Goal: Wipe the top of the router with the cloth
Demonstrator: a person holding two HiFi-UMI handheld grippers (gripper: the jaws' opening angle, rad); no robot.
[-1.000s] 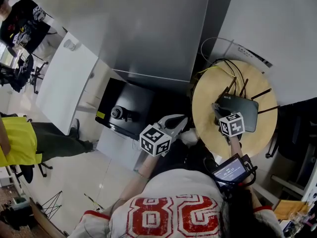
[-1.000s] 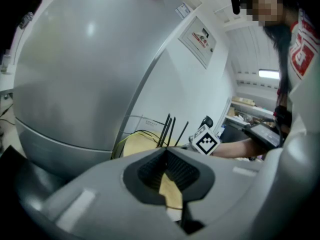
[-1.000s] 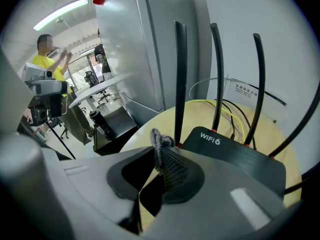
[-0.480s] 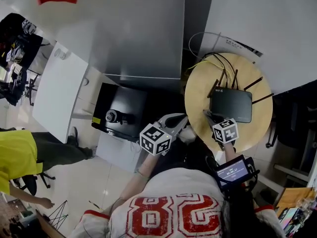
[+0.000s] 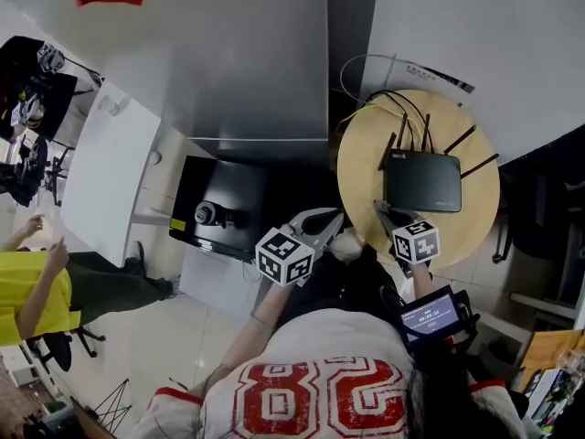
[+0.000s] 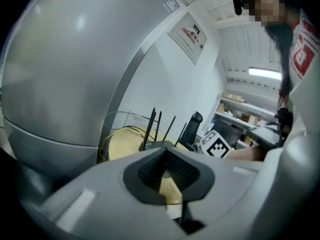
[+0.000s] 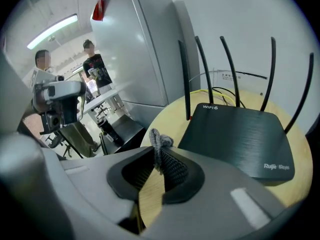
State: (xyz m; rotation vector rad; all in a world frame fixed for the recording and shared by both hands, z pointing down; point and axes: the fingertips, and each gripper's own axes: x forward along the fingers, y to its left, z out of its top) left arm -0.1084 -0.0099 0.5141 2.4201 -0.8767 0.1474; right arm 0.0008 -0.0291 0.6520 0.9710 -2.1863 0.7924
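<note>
Router (image 5: 422,180) lies flat at the centre of the round table (image 5: 358,167), antennas raised along its far edge. Right gripper (image 5: 388,215) hangs over the table's near rim, just short of the router, jaws pinching a grey cloth (image 7: 161,146). Left gripper (image 5: 323,219) is off the table's left side, jaws drawn together, nothing between them.

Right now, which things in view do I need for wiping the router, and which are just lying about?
For the job: router, cloth in the right gripper, round table.
Lying about: cables, black box, grey cabinet, white desk, empty left gripper.
</note>
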